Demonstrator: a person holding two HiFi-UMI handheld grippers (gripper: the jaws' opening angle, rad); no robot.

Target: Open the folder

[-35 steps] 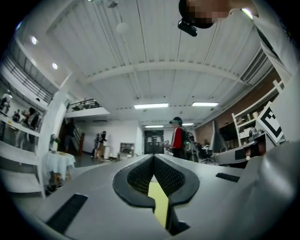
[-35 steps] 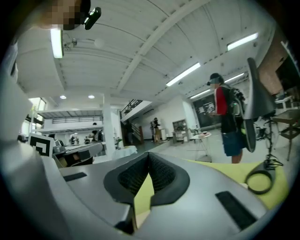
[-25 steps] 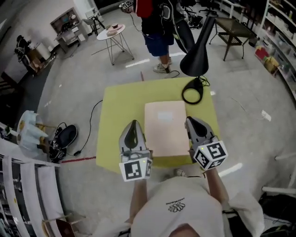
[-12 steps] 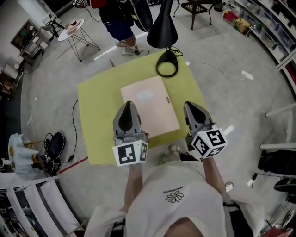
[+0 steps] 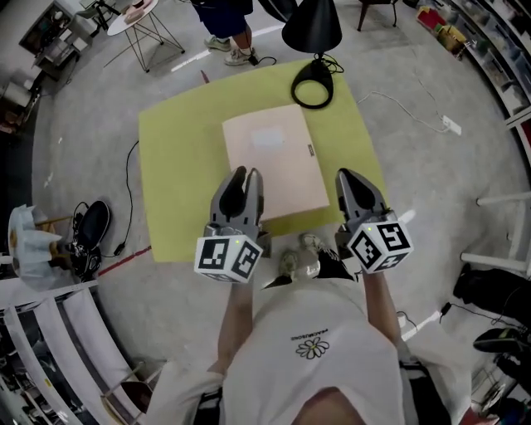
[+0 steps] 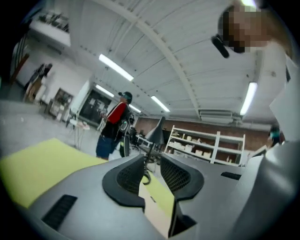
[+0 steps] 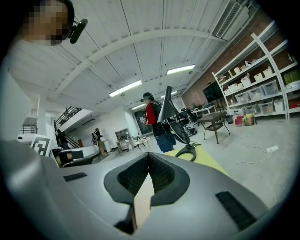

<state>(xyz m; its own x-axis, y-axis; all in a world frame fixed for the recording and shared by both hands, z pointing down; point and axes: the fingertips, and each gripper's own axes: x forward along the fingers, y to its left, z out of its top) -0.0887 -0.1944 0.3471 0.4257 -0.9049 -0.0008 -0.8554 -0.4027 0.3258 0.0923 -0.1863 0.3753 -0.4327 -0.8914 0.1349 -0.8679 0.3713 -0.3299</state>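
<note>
A closed beige folder (image 5: 274,162) lies flat in the middle of the yellow-green table (image 5: 178,166). My left gripper (image 5: 247,174) hovers over the folder's near left corner. Its jaws have just been opening and now stand a little apart. In the left gripper view the gripper (image 6: 152,161) shows the folder (image 6: 154,211) through that gap, with no pad pressing on it. My right gripper (image 5: 347,176) sits just off the folder's near right corner, over the table's edge. Its jaws (image 7: 149,157) meet at the tips, with nothing held.
A black desk lamp stands at the table's far edge, with a ring base (image 5: 314,90) and a shade (image 5: 313,25). Beyond the table stand a person (image 5: 226,17) and a small round side table (image 5: 137,12). Shoes (image 5: 90,228) lie on the floor at left.
The left gripper's jaws have parted from shut and the gripper has rolled. Both grippers have sunk toward the folder's near edge. The head view has tilted, so the table sits higher in the frame.
</note>
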